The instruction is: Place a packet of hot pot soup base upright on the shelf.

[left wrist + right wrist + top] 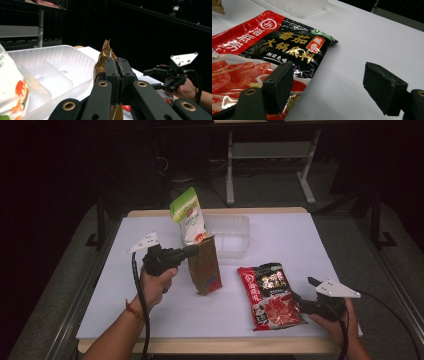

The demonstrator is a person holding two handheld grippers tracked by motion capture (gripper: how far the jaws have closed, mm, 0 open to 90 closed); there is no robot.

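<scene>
Brown pouch (205, 266): crinkled metallic foil, glossy. Red-and-black sachet (262, 57) beside it: shiny plastic film, wrinkled. Tray (57, 72) behind pouch: translucent frosted plastic, smooth. Worktop (372, 37): matt white sheet. Left gripper (117, 75): matt black, rough pads, brass-coloured rivets.

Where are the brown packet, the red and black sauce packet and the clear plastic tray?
brown packet (205, 265), high view, middle of its front face.
red and black sauce packet (270, 295), high view, centre of the printed front.
clear plastic tray (239, 225), high view, far right rim.
</scene>
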